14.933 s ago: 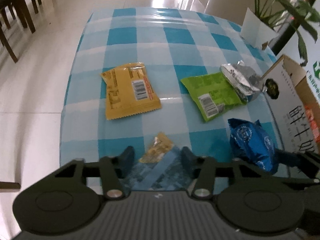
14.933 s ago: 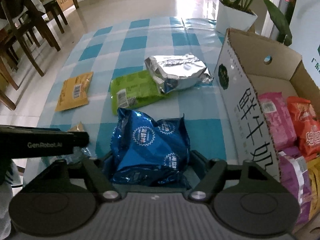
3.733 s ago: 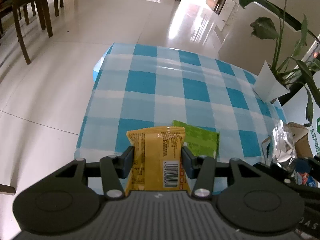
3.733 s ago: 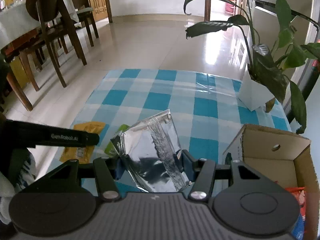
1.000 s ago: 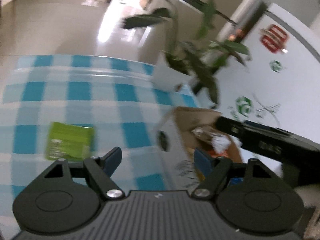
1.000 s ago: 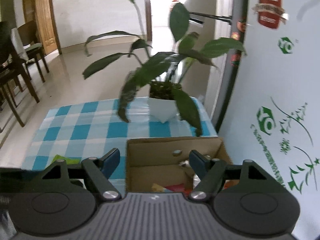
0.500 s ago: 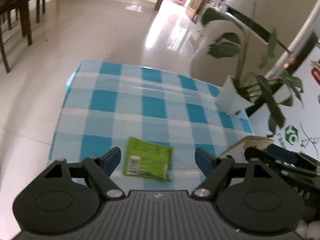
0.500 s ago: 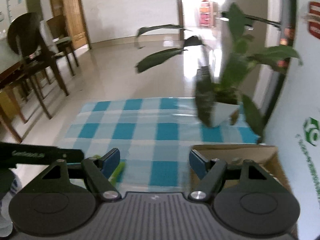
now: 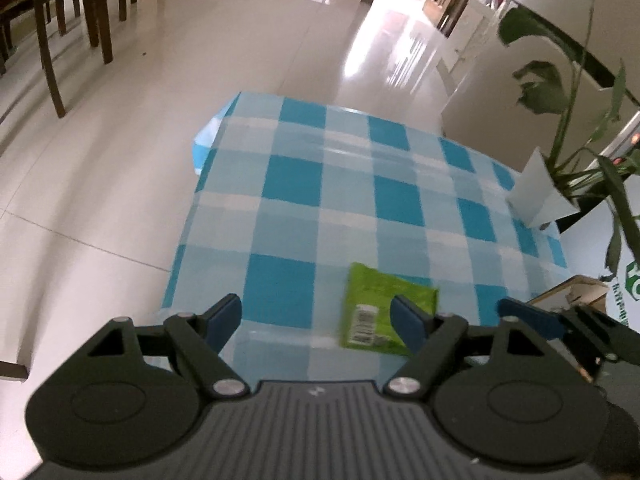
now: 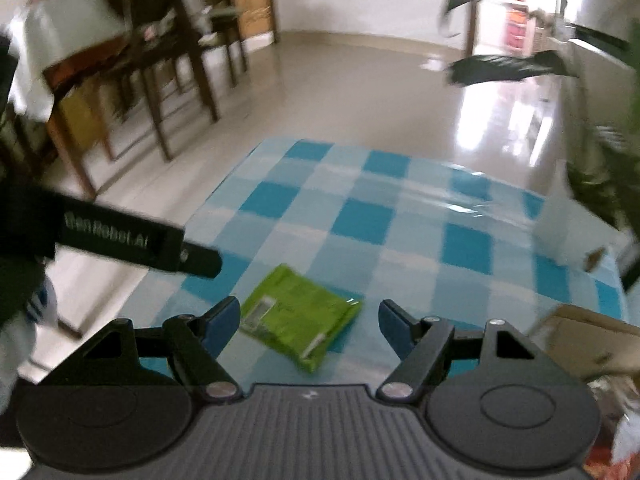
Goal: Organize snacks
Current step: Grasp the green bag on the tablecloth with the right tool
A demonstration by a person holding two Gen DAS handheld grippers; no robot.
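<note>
Both of your grippers hang over a small table covered in a blue-and-white checked cloth [image 9: 360, 208]. Your left gripper [image 9: 316, 314] has its fingers spread wide with nothing between them. Your right gripper [image 10: 310, 318] is also spread wide and empty.

One snack is in sight on the cloth: a flat green packet [image 10: 300, 314], lying near the table's close edge. From the right wrist it sits just beyond and between the right fingers. From the left wrist the same green packet [image 9: 380, 320] lies partly behind the left gripper's right-hand finger. The cardboard box [image 10: 588, 336] stands at the table's right side, with bright wrappers just visible at the lower right corner of the right view.

The risks, as I judge them: both grippers point at one packet, so they may collide if both close in. The packet is thin and flat, so fingers coming down steeply may slide over it, push it toward the close table edge, or snag the cloth. The right view is blurred, so aim may be off.
</note>
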